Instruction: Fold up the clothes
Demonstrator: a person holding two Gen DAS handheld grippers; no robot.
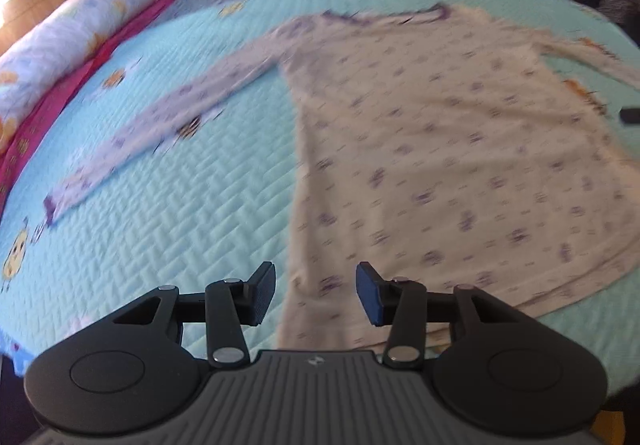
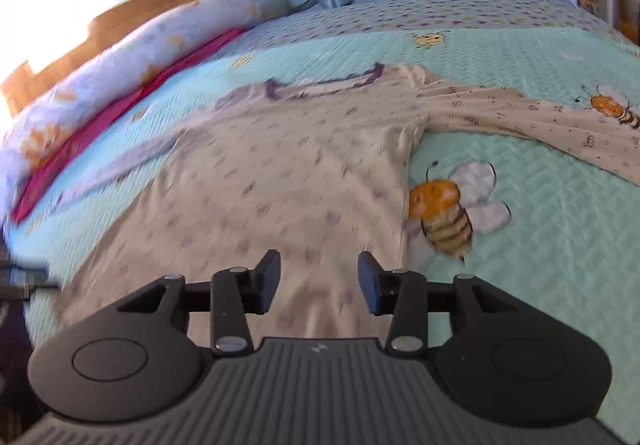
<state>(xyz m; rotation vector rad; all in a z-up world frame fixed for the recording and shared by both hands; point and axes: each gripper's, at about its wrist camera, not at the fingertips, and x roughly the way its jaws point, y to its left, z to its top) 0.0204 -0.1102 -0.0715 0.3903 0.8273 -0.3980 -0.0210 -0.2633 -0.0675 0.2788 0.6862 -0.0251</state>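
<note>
Shirt (image 2: 280, 181) flat on bedspread (image 2: 560, 245)

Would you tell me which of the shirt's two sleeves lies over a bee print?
The right-hand sleeve; it covers a bee, unlike the other sleeve.

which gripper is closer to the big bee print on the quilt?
Right. The right gripper hovers over the shirt's lower body, with the big bee print just beyond that side edge. The left gripper is at the shirt's opposite edge, jaws empty.

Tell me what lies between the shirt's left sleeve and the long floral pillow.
Bare teal quilt, then a pink strip beside the pillow; the sleeve touches neither. Left wrist view.
</note>
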